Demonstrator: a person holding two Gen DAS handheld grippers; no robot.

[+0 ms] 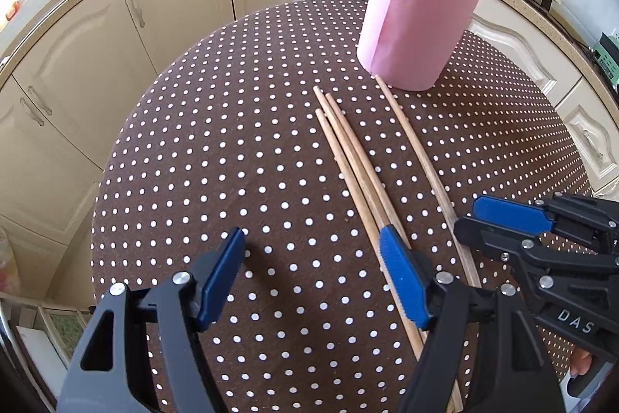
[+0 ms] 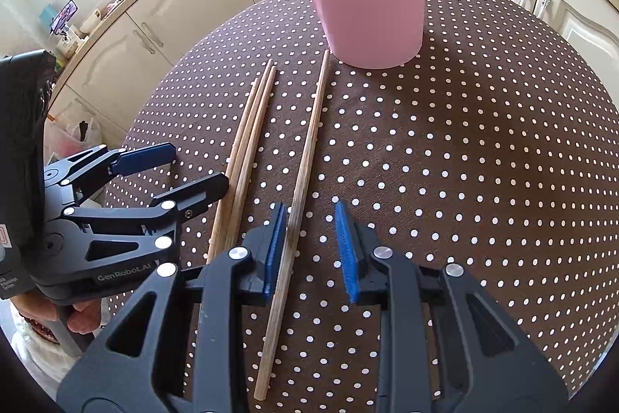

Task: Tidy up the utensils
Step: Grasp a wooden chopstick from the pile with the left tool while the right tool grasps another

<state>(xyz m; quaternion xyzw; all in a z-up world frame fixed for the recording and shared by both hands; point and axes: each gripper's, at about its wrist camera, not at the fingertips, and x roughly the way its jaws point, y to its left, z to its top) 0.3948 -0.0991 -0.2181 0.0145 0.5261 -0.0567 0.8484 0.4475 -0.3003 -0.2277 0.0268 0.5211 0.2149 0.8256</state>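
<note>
Overhead, the right claw [image 2: 309,242] stood partly open, straddling a single chopstick [image 2: 305,157] without pinching it. Just beside it, the left claw [image 1: 313,273] gaped wide and empty, one pad over three loose chopsticks [image 1: 348,149] on the dotted counter [image 1: 232,142]. A pink cup [image 1: 418,22] of chopsticks stood beyond.

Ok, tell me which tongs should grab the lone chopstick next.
Right. The right tongs are open, already straddling the lone chopstick. The left tongs are open beside the bundle of three, with nothing between their pads.
</note>
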